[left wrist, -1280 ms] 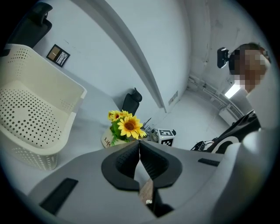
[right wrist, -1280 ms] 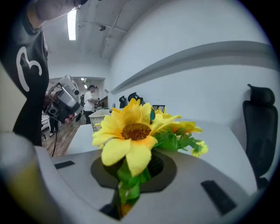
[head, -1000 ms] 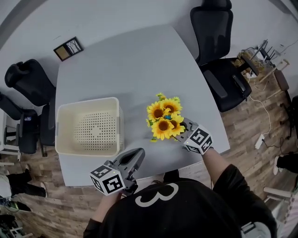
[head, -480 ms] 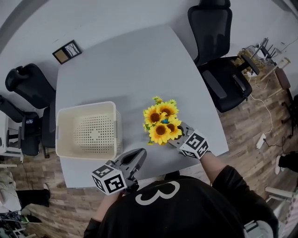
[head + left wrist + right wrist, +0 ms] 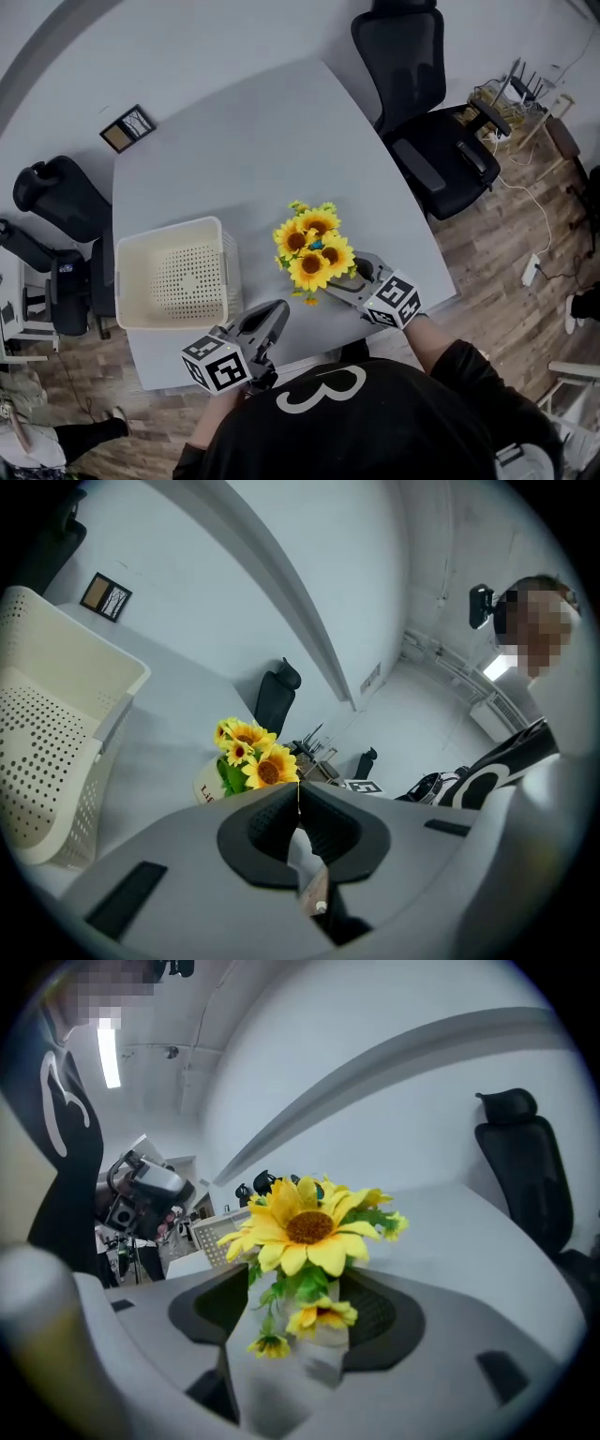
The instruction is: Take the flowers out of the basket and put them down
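1. My right tongs point(image 5: 349, 278) lie low over the near right part of the grey table point(image 5: 244, 150). Their jaws have just been opening.
2. The white pot point(image 5: 323, 1340) of the sunflowers point(image 5: 311, 248) stands between those jaws. There is a gap on the left side, so they no longer clamp it.
3. From the right tongs' own view point(image 5: 305, 1288), the big yellow bloom point(image 5: 305, 1227) rises just above the jaws. Smaller blooms and green leaves hang down over the pot's front.
4. My left tongs point(image 5: 274, 317) hover at the near edge of the table, in front of my chest. In their own view point(image 5: 298, 794) the jaws are closed tip to tip, with nothing between them.
5. The cream perforated basket point(image 5: 171, 230) sits on the table to the left of the flowers, apart from them. I see only its holed floor inside.
6. In the left tongs' view, the basket's wall point(image 5: 56, 761) fills the left side. The sunflowers point(image 5: 253, 761) and their pot point(image 5: 208, 785) stand beyond the jaw tips, out on the tabletop.
7. The flowers are out of the basket and stand on the table between it and my right tongs.
8. A black office chair point(image 5: 422, 103) stands past the table's far right corner and another point(image 5: 56, 192) at its left. A small framed picture point(image 5: 126, 128) lies on the floor beyond the table's far left corner.
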A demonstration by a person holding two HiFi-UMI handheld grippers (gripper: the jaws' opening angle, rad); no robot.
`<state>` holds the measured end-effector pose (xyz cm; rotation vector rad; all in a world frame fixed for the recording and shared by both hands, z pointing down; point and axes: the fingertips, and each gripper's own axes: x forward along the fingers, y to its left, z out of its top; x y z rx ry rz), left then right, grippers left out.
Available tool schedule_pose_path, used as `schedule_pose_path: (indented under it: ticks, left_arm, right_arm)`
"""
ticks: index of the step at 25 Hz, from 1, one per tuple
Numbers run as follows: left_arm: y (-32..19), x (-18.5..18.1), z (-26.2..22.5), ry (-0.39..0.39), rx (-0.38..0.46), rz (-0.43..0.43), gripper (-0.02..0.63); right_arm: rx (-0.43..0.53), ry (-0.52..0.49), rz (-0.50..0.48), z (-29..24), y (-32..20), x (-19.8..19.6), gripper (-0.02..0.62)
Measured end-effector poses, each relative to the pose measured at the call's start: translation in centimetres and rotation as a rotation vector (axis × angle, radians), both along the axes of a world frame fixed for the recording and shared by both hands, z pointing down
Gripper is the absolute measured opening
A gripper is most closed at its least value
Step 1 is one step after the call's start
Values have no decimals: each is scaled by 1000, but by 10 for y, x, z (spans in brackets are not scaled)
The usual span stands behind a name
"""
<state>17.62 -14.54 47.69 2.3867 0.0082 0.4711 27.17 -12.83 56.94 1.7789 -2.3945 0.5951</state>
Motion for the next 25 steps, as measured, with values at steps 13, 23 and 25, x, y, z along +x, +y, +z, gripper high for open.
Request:
schedule_pose_path:
  ticks: [13,23,25]
  left_arm:
    - [60,-15,-18,85,57,136,14]
    - [104,-84,-67,182,140,173,14]
    - [114,-96,-74,202,150,186,13]
  right_arm:
    - [-25,125,203,-38,87,-9,291]
    - [201,84,126,-143,135,-113,111]
    - [220,86,110,-154,147,-131,62]
